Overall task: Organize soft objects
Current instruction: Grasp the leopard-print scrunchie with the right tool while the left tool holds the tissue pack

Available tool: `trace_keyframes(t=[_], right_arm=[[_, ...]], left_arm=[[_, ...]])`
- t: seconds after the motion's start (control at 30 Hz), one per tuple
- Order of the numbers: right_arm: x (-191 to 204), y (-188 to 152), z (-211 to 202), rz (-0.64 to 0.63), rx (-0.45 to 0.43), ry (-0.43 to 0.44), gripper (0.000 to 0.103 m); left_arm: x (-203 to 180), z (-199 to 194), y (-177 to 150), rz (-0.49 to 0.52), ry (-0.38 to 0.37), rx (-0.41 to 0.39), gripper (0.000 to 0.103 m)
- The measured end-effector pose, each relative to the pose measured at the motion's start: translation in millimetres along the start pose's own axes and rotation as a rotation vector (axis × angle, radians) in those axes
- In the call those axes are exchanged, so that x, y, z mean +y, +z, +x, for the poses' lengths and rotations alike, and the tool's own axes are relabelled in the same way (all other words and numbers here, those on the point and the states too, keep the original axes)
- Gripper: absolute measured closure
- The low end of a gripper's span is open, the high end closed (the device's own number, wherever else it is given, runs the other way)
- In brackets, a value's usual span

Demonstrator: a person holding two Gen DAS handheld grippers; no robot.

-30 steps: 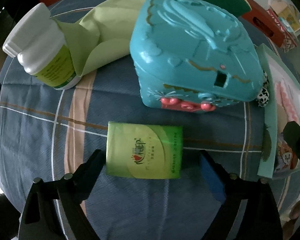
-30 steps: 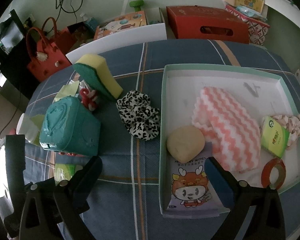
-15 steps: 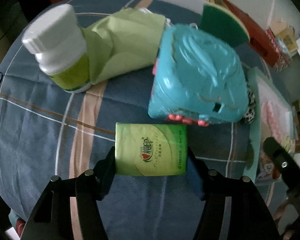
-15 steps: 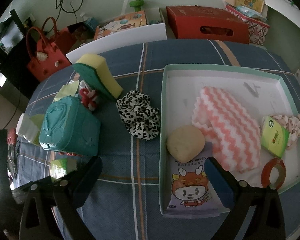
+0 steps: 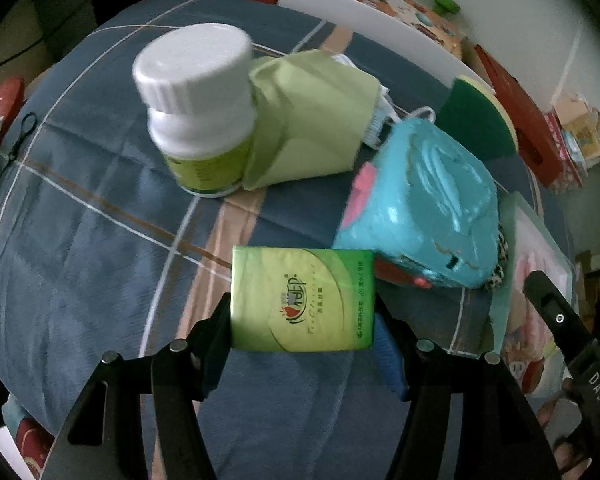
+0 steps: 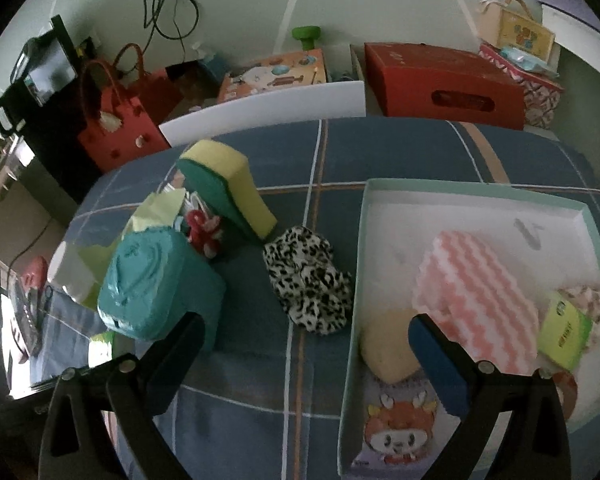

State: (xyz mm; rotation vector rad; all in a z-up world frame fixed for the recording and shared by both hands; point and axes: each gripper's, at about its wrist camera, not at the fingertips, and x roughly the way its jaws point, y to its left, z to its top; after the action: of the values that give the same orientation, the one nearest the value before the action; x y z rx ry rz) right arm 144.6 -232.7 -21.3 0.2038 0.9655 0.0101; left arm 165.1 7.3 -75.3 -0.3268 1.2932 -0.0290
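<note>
I have the green tissue pack point(image 5: 302, 299) clamped between the fingers of my left gripper point(image 5: 303, 326), which closed onto it within the last second; the pads press its two short sides and the printed face looks up at the camera. It hangs above the blue plaid tablecloth point(image 5: 100, 264), its far right corner overlapping the teal plastic case point(image 5: 428, 216) in this view. Beyond it a white-capped bottle point(image 5: 198, 116) stands against a pale green cloth point(image 5: 312, 112), and a green-and-yellow sponge point(image 5: 482, 120) leans behind the case.

To the left of the pack the cloth lies bare out to the table's edge. On the right, a narrow strip of cloth separates the case from the mint-rimmed tray point(image 6: 354, 320).

My right gripper point(image 6: 306, 342) hangs with its fingers wide apart and nothing between them, over the cloth near the tray's left wall, with the leopard-print scrunchie point(image 6: 306, 280) just ahead. The tray's far half shows bare white floor behind the pink zigzag cloth point(image 6: 476, 296).
</note>
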Motion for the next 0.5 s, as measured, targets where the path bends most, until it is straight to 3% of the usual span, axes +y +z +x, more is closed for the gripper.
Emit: trace_keyframes(t=[0.2,0.5], right_arm=[[-7,9,11,0.015,0.009,0.060,0.012],[-2,22,30,-0.027,0.048,0.062,0.030]], left_arm=[[9,-4,1,-0.034,0.016,-0.026,0.038],[10,-26,2,-0.056,0.008,-0.044,0.038]])
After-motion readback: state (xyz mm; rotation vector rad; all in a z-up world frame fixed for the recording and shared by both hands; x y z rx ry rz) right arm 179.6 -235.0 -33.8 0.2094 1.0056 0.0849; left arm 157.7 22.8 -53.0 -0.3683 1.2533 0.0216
